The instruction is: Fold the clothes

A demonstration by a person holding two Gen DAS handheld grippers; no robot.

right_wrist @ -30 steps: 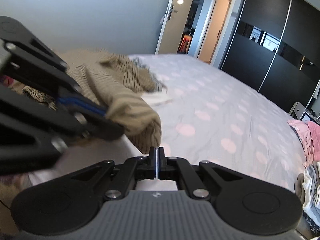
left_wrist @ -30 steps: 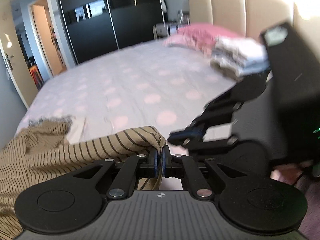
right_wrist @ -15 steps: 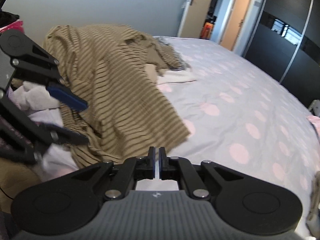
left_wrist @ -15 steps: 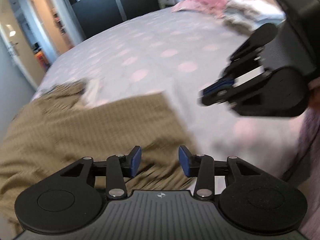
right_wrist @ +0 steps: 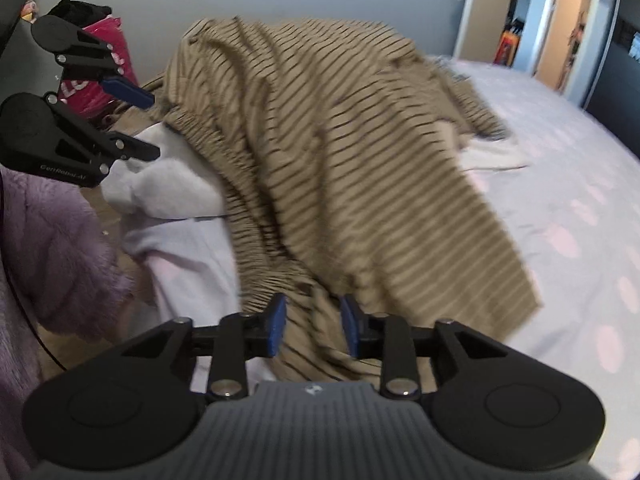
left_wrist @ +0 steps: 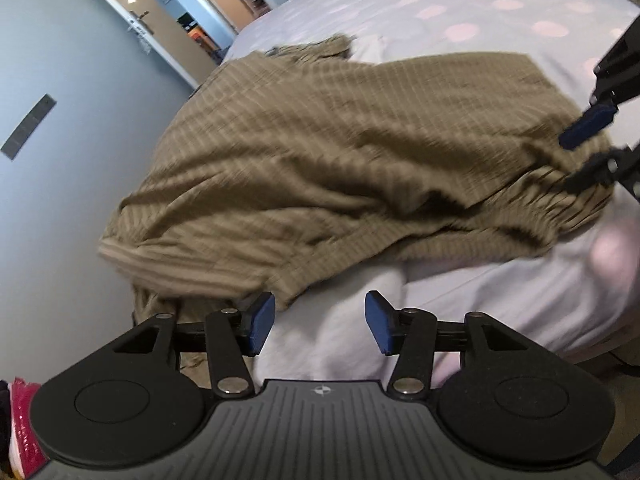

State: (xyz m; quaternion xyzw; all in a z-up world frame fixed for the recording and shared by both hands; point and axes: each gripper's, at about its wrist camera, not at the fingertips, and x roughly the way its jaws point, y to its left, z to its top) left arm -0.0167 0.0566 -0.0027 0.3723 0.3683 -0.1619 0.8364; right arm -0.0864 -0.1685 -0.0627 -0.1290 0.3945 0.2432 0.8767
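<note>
Jaws of both your grippers are opening, gripping nothing.

Your left gripper [left_wrist: 318, 326] spreads over bare sheet beside the shirt's [left_wrist: 340, 152] hem; your right gripper [right_wrist: 312, 326] parts just above its folds, probably letting it settle. Tan with dark stripes, rumpled, it lies across the bed's [right_wrist: 580, 208] near corner.

Bed [right_wrist: 580, 184] with pale sheet, pink dots. Open door [left_wrist: 140, 12] (handle visible) beside grey wall [left_wrist: 60, 160]. Pink bag [right_wrist: 100, 76] by the bed's corner.
</note>
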